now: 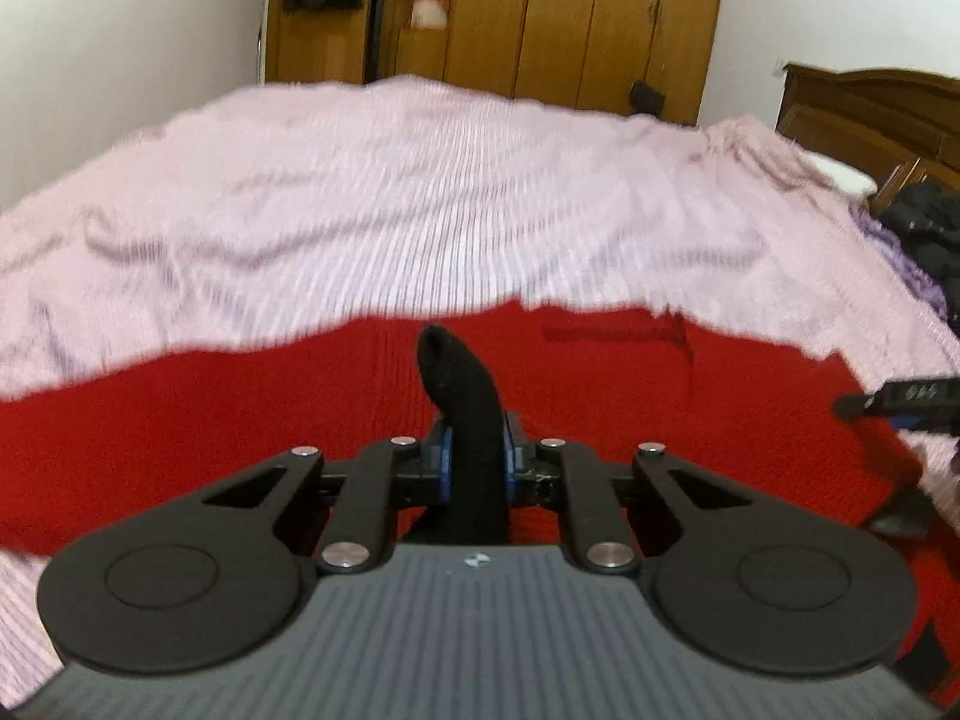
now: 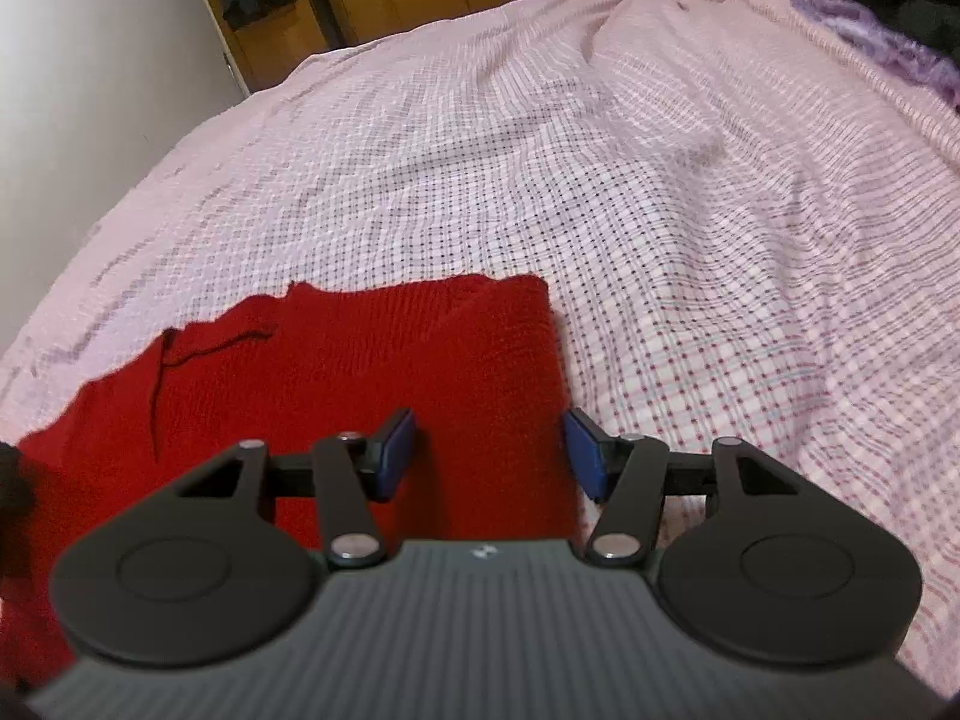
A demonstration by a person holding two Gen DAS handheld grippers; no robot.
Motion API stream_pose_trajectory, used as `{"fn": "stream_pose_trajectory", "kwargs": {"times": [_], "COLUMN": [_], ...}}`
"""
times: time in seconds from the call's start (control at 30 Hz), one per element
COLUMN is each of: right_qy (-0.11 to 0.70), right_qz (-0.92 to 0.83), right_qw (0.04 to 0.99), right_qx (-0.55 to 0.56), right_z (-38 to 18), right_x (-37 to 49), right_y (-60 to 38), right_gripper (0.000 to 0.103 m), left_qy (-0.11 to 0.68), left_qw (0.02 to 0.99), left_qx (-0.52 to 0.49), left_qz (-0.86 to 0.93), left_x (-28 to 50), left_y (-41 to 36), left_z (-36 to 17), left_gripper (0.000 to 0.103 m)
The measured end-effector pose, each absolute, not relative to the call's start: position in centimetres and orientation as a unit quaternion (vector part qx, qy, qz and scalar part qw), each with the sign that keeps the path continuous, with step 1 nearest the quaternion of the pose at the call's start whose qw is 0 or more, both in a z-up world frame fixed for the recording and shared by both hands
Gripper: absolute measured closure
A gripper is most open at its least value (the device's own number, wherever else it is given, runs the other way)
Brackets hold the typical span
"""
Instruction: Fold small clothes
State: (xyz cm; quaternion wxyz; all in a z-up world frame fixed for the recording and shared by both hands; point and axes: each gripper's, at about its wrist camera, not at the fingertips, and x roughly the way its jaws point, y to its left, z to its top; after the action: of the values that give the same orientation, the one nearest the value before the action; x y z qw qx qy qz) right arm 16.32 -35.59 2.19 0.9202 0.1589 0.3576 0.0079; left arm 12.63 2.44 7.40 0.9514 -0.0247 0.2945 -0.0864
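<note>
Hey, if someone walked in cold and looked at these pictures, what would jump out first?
The red cloth spread flat on the pink checked bedspread grabs the eye. Next, a black sock stands pinched in the left gripper, while the right gripper hangs open over the cloth's right edge.

bedspread (image 2: 690,228): pink checked, wrinkled, covers the whole bed
wardrobe (image 1: 576,18): brown wood, against the far wall, one section open
headboard (image 1: 870,102): dark wood, at the right
dark clothes (image 1: 930,234): heaped at the bed's right edge, beside purple fabric (image 2: 870,42)
</note>
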Motion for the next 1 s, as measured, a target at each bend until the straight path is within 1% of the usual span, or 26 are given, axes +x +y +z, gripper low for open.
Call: {"fn": "stream_pose_trajectory", "kwargs": {"times": [0.1, 0.13, 0.17, 0.2, 0.23, 0.3, 0.37, 0.53, 0.6, 0.67, 0.7, 0.77, 0.87, 0.93, 0.97, 1.0], "right_qy": [0.356, 0.351, 0.34, 0.322, 0.307, 0.283, 0.272, 0.295, 0.298, 0.296, 0.295, 0.294, 0.297, 0.297, 0.297, 0.297], "right_qz": [0.016, 0.022, 0.027, 0.028, 0.026, 0.01, -0.012, -0.032, -0.032, -0.032, -0.034, -0.037, -0.04, -0.046, -0.05, -0.056], "right_qw": [0.916, 0.918, 0.923, 0.93, 0.936, 0.946, 0.952, 0.943, 0.941, 0.941, 0.941, 0.941, 0.941, 0.941, 0.941, 0.941], "right_qx": [0.183, 0.184, 0.181, 0.176, 0.172, 0.16, 0.139, 0.152, 0.16, 0.163, 0.164, 0.165, 0.159, 0.154, 0.152, 0.15], "right_z": [2.0, 2.0, 2.0, 2.1, 2.3, 2.6, 2.3, 0.5, 0.2, 0.0, 0.0, -0.2, 0.0, 0.2, 0.4, 0.6], "right_x": [16.9, 16.9, 16.7, 16.4, 16.0, 15.3, 15.2, 16.1, 16.2, 16.1, 16.1, 16.0, 16.1, 16.0, 16.0, 16.0], "right_y": [-36.3, -36.3, -36.2, -36.1, -36.0, -35.9, -35.7, -36.1, -36.3, -36.4, -36.4, -36.4, -36.3, -36.3, -36.3, -36.2], "right_gripper": [0.046, 0.057, 0.073, 0.085, 0.086, 0.087, 0.087, 0.084, 0.081, 0.081, 0.078, 0.077, 0.073, 0.066, 0.064, 0.059], "left_qy": [0.277, 0.271, 0.267, 0.26, 0.254, 0.244, 0.254, 0.311, 0.34, 0.354, 0.353, 0.354, 0.362, 0.361, 0.359, 0.356], "left_qw": [0.957, 0.958, 0.959, 0.96, 0.962, 0.965, 0.963, 0.946, 0.937, 0.932, 0.932, 0.931, 0.926, 0.926, 0.927, 0.929], "left_qx": [-0.021, -0.024, -0.028, -0.03, -0.029, -0.013, 0.0, 0.02, 0.02, 0.011, 0.0, -0.024, -0.054, -0.065, -0.07, -0.071], "left_qz": [-0.088, -0.089, -0.092, -0.095, -0.097, -0.096, -0.093, -0.085, -0.08, -0.077, -0.081, -0.088, -0.093, -0.086, -0.082, -0.075], "left_x": [13.6, 14.0, 14.2, 14.5, 14.8, 15.4, 16.8, 20.3, 21.5, 22.0, 21.9, 21.8, 21.8, 21.1, 20.9, 20.5], "left_y": [2.4, 2.3, 2.4, 2.4, 2.3, 2.1, 1.8, 1.8, 2.2, 2.8, 3.2, 4.0, 5.1, 5.6, 6.0, 6.3], "left_z": [9.3, 9.8, 10.3, 10.8, 11.1, 11.4, 10.5, 6.1, 4.2, 3.0, 2.7, 2.7, 3.3, 4.2, 4.7, 5.0], "left_gripper": [0.086, 0.086, 0.086, 0.086, 0.086, 0.086, 0.086, 0.085, 0.08, 0.072, 0.071, 0.069, 0.061, 0.059, 0.053, 0.048]}}
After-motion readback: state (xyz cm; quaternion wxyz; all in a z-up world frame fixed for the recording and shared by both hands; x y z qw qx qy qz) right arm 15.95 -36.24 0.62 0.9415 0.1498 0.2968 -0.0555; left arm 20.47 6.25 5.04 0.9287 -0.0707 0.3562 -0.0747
